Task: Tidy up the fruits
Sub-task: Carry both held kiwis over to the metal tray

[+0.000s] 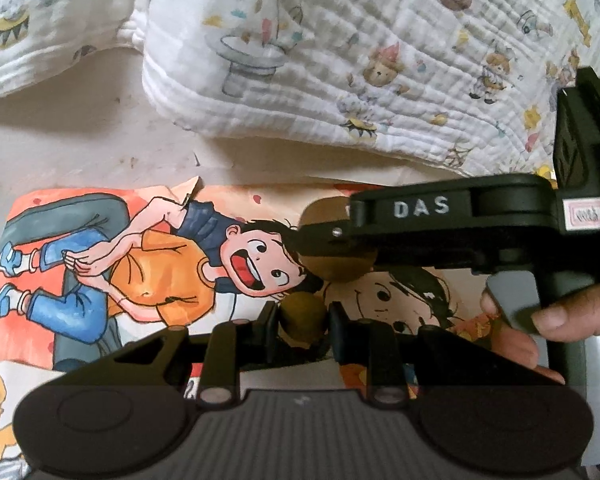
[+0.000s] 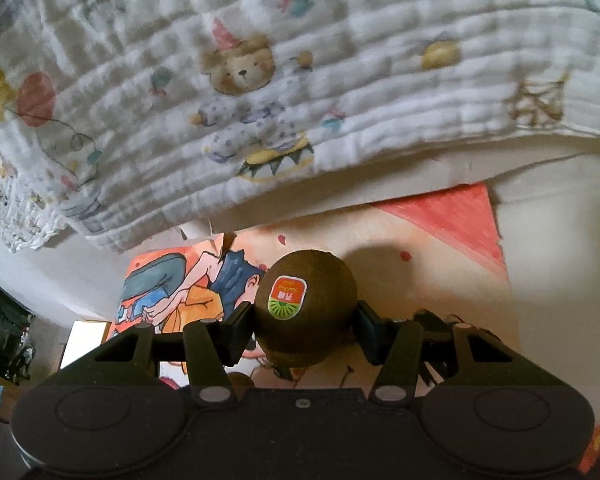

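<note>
In the left wrist view my left gripper (image 1: 303, 322) is shut on a small brown kiwi (image 1: 302, 320), held just above a cartoon poster (image 1: 148, 264). The right gripper's body (image 1: 452, 216), marked DAS, crosses in front from the right and holds a second kiwi (image 1: 340, 270), partly hidden behind it. In the right wrist view my right gripper (image 2: 305, 320) is shut on that larger brown kiwi (image 2: 306, 308), which bears a red and green sticker (image 2: 287, 297). It hangs above the same poster (image 2: 440, 280).
A white quilted blanket (image 1: 340, 60) with bear and circus prints lies bunched behind the poster; it also fills the top of the right wrist view (image 2: 260, 100). A hand (image 1: 556, 316) grips the right gripper's handle. The pale surface (image 1: 80, 148) shows at the left.
</note>
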